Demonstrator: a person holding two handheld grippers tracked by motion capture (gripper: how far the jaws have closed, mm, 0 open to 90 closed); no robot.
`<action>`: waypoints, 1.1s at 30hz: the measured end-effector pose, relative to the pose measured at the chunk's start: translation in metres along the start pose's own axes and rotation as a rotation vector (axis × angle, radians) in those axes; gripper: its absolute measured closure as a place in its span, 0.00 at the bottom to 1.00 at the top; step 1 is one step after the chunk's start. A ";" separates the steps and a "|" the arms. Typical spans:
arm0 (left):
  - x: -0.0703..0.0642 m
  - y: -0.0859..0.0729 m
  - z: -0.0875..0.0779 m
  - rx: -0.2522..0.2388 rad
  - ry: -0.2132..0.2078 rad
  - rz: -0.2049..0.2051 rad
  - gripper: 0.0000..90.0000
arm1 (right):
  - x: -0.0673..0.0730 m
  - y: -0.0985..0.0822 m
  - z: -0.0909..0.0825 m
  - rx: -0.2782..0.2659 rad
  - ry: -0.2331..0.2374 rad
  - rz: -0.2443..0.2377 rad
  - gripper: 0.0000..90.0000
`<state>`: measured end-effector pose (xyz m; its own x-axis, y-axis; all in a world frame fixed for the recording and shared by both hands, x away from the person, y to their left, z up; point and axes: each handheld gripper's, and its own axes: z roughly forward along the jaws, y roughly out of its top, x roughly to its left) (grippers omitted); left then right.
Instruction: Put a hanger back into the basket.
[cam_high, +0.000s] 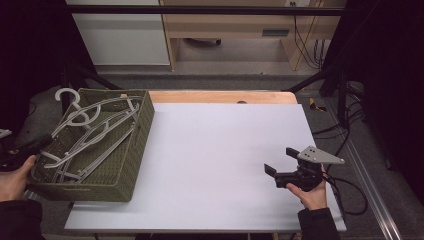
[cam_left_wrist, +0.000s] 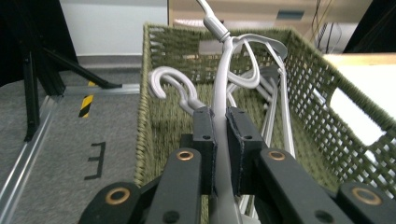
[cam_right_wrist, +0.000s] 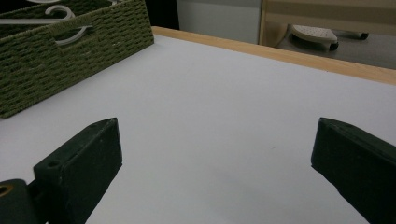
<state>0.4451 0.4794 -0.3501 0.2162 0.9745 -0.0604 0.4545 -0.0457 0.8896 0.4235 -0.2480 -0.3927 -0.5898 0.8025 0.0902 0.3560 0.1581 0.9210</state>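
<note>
At nine o'clock in the high view, the person's left hand (cam_high: 12, 181) held the left tongs (cam_high: 31, 146) at the outer edge of a green woven rectangular basket (cam_high: 135, 150), which sat on the left end of the white tabletop (cam_high: 220, 165). In the left gripper view those tongs (cam_left_wrist: 221, 135) were nearly closed, their black jaws pinching the pale grey plastic bar of a clothes hanger (cam_left_wrist: 223, 79) that rose toward twelve o'clock over the basket's interior. More grey plastic hangers (cam_high: 92, 135) lay heaped inside the basket, their arms running diagonally, and one curved hook (cam_high: 67, 95) stood above the rim toward eleven o'clock. The middle of the tabletop was bare white surface, with a light wooden edge strip (cam_high: 220, 96) along its far side at twelve o'clock. Toward four o'clock, the person's right hand (cam_high: 311, 192) held the right tongs (cam_high: 281, 160), topped by a grey three-cornered plate (cam_high: 320, 155), just above the tabletop and well apart from the basket. The right gripper view showed those tongs (cam_right_wrist: 217, 154) spread wide with nothing between the jaws, pointing across the white surface, the basket's woven wall (cam_right_wrist: 70, 51) lying off at ten o'clock.
</note>
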 end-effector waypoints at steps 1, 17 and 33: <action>-0.002 -0.001 0.003 0.008 0.006 0.004 0.92 | 0.001 0.000 0.001 -0.002 -0.001 0.004 0.02; -0.017 -0.004 0.028 0.244 0.142 0.154 0.91 | 0.001 0.000 0.000 -0.003 0.001 0.004 0.02; -0.016 -0.001 0.033 0.360 0.170 0.168 0.90 | 0.002 0.001 -0.001 -0.009 0.001 0.004 0.02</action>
<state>0.4698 0.4561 -0.3647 0.1806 0.9681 0.1738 0.7042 -0.2507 0.6643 0.4223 -0.2470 -0.3915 -0.5890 0.8026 0.0941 0.3519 0.1499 0.9240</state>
